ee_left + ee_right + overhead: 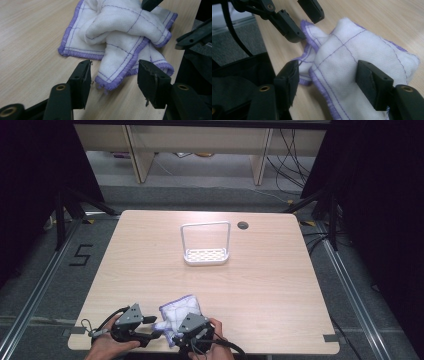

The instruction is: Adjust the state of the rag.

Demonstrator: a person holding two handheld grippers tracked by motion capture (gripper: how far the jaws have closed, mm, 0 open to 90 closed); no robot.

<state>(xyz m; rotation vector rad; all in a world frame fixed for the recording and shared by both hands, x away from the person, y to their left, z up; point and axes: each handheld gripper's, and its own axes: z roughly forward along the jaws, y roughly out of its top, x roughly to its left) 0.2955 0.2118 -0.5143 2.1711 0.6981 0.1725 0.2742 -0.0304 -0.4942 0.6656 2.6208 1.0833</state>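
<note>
A light wooden counter (260, 285) fills the middle of the frame. Above its centre stands a small white rack (206, 254) with a perforated base and a tall wire loop rising from it, upright and well apart from everything else. Just right of the rack, near the counter's far edge, sits a round dark grommet hole (243, 225). On the grey floor at the left, black tape marks a figure 5 (81, 255). Loose cables (292, 165) trail across the floor at upper right, beneath pale furniture legs (140, 155).
</note>
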